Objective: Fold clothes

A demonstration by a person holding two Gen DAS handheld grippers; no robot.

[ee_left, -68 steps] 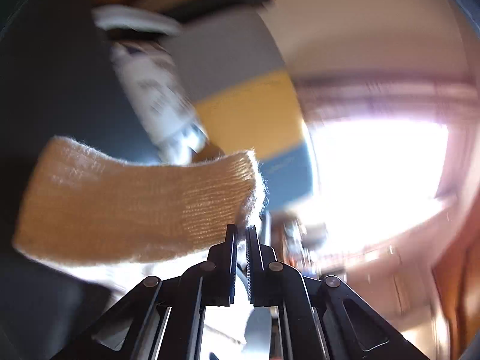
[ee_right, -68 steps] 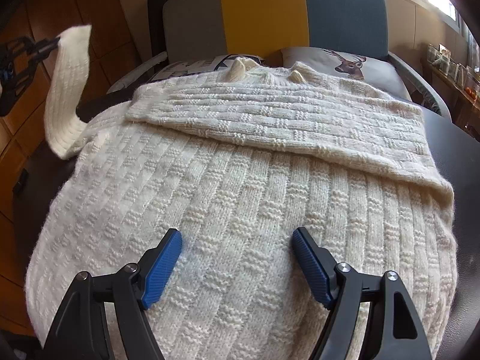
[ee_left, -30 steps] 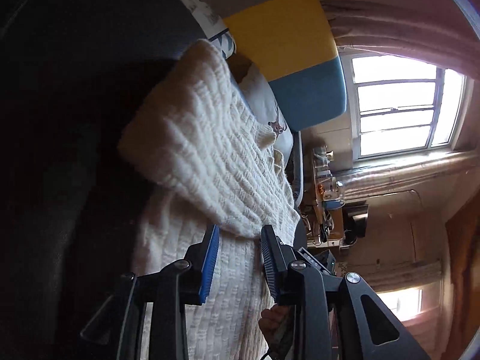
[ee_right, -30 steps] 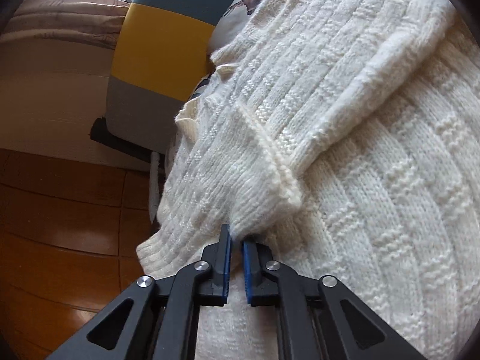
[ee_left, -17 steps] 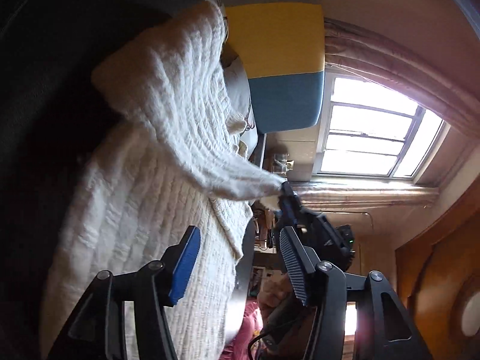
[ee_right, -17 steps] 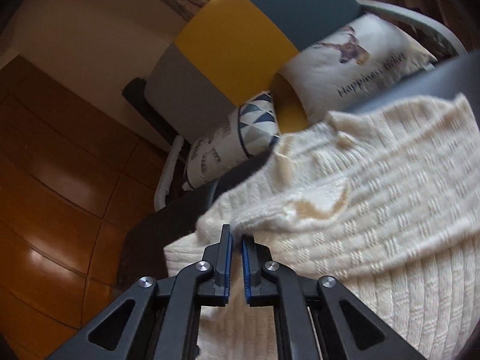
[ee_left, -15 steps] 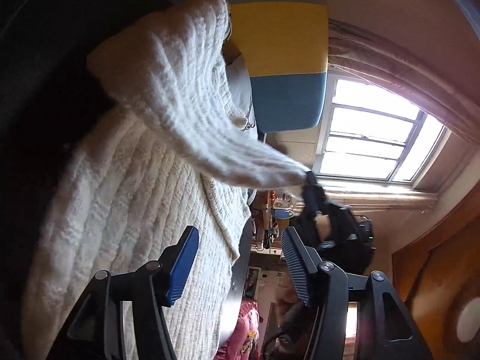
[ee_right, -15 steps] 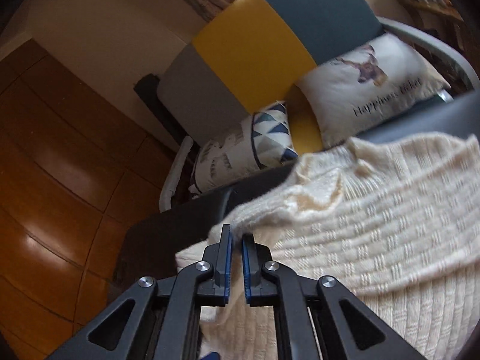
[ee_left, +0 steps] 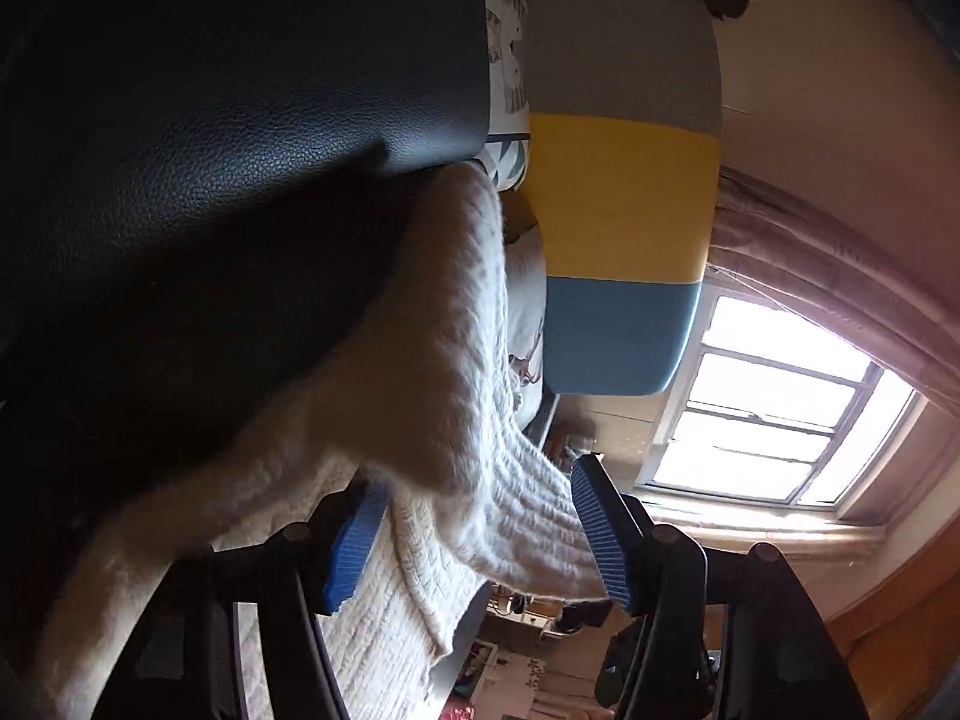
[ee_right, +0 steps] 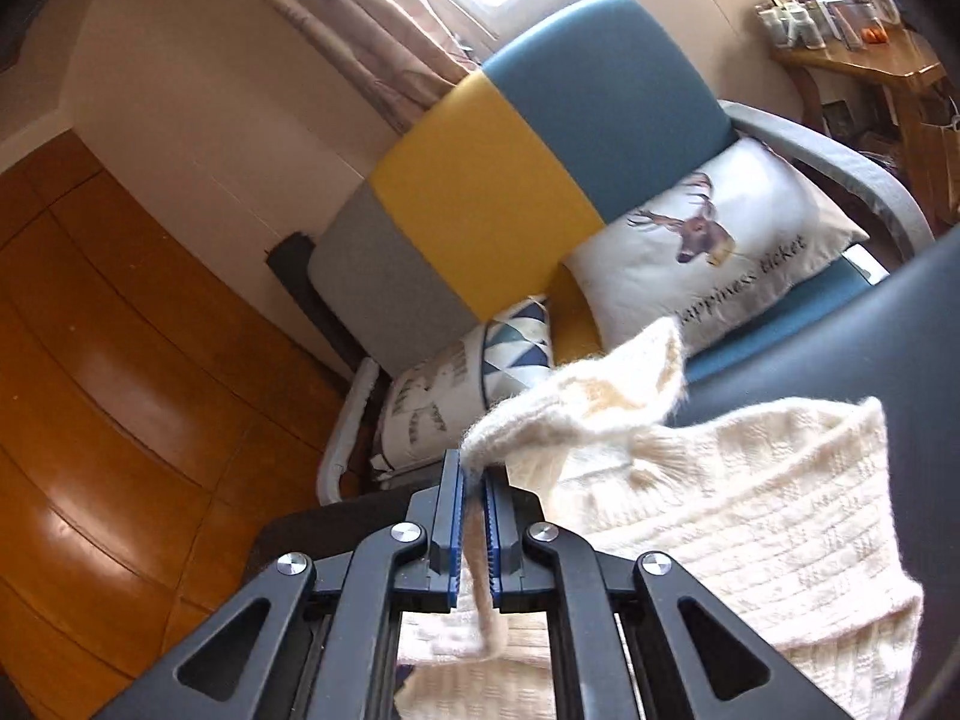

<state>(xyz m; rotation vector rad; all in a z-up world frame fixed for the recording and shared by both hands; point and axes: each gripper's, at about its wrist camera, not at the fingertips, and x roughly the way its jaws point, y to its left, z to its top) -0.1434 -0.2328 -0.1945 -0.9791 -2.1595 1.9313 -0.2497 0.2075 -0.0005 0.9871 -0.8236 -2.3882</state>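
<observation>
A cream knitted sweater (ee_right: 750, 516) lies on a black leather table (ee_right: 870, 330). My right gripper (ee_right: 474, 480) is shut on the cuff of one sleeve (ee_right: 576, 402) and holds it lifted above the sweater body. In the left wrist view the sweater (ee_left: 384, 618) runs along the table (ee_left: 210, 120), and the lifted sleeve (ee_left: 510, 498) hangs across the gap of my left gripper (ee_left: 480, 516). The left gripper is open, its blue pads on either side of the sleeve, not pinching it.
A grey, yellow and blue armchair (ee_right: 516, 162) stands behind the table with a deer pillow (ee_right: 714, 258) and a triangle-pattern pillow (ee_right: 474, 378). Wooden panelling (ee_right: 120, 390) is at the left, a wooden shelf with jars (ee_right: 864, 42) at the far right. A bright window (ee_left: 774, 420) shows in the left wrist view.
My right gripper took hold of the sleeve cuff and lifted it up and across the sweater. My left gripper let go of the other sleeve, opened wide and moved in around the lifted sleeve.
</observation>
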